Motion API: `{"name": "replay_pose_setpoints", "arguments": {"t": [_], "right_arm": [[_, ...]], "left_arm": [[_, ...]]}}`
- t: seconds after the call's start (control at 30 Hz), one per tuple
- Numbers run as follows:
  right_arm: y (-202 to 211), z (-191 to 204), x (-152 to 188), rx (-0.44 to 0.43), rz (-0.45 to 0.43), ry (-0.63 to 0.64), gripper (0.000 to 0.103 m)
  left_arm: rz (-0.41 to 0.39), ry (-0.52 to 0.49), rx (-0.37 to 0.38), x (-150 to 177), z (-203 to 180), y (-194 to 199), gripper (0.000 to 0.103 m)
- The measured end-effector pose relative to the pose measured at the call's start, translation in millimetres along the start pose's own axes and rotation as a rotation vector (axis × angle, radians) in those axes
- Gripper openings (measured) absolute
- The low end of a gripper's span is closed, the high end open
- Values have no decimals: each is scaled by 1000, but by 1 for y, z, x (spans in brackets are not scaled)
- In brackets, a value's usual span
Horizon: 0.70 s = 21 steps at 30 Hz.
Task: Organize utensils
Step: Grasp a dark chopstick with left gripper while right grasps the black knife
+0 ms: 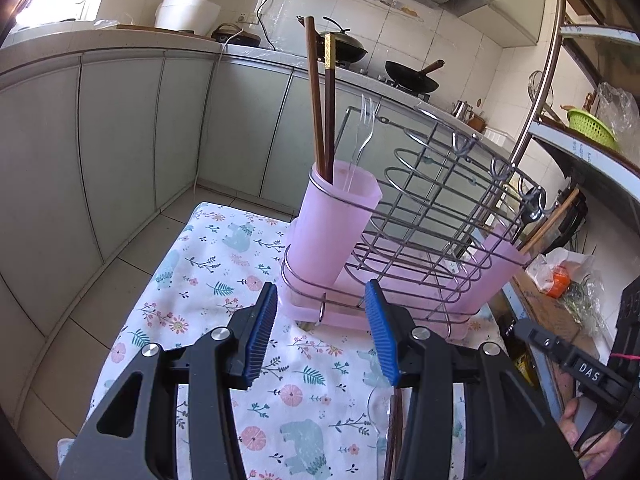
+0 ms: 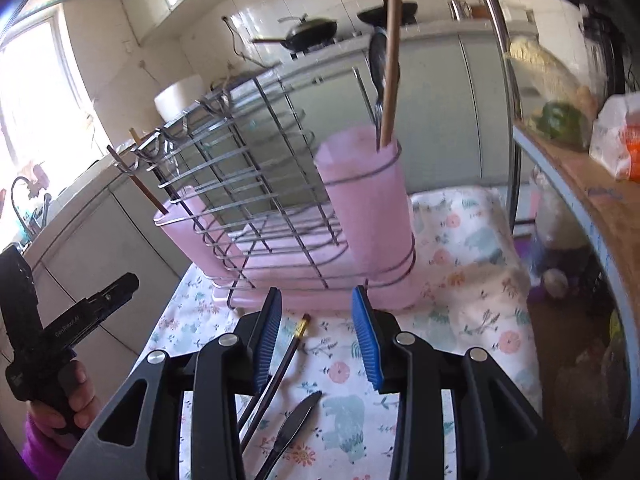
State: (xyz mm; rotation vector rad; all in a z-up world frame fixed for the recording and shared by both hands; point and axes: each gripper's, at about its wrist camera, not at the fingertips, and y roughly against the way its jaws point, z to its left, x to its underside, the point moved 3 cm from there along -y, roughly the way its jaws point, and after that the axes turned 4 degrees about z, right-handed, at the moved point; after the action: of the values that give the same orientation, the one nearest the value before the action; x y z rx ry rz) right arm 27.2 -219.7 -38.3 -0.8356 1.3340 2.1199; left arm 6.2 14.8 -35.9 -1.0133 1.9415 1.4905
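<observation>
Left tongs: my left gripper [image 1: 322, 336] stands with its blue pads apart and nothing between them, hanging over the floral cloth [image 1: 208, 264] just in front of the wire rack [image 1: 432, 208].
Right tongs: my right gripper [image 2: 316, 336] is likewise parted and empty, and it hangs directly above the loose utensils.
Loose utensils: a dark chopstick with a gold end [image 2: 290, 354] and a black plastic knife [image 2: 294, 426] lie flat on the cloth under my right jaws; a second stick seems to lie beside the first, though I cannot tell for sure.
Already sorted: two brown chopsticks [image 1: 322, 100] and a clear plastic fork [image 1: 366, 132] stand in the near pink cup [image 1: 332, 224]; from the right view the other end cup [image 2: 368, 216] holds a wooden stick and a dark utensil.
Step in hand: I judge it is the pick-up of the chopstick from the cloth.
How to do it well: I should set the pads across the stick, not along it, and come low enough that the cloth does not bunch into the jaws.
Grip point: taking it near the gold end should let the thin tip drop into the cup first.
Risk: a thin round stick may roll or swivel between ribbed pads, so I close squarely and lift slowly.
Left hand's part: I think it can steady the rack if the cup rocks.
</observation>
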Motion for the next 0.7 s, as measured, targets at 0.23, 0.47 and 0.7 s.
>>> {"name": "replay_pose_setpoints", "arguments": {"t": [0.23,0.47,0.7], "right_arm": [[-3,12,6,-65,9,61,36],[-16,8,16,-108,114,20,36],[-30,1,27,-112,193,-9,33]], "left_arm": [[68,-65,-3,10,-8,0,46],[259,-109,80,33,-21,-29,45],[453,-183,149,74,-42,-52,23]]}}
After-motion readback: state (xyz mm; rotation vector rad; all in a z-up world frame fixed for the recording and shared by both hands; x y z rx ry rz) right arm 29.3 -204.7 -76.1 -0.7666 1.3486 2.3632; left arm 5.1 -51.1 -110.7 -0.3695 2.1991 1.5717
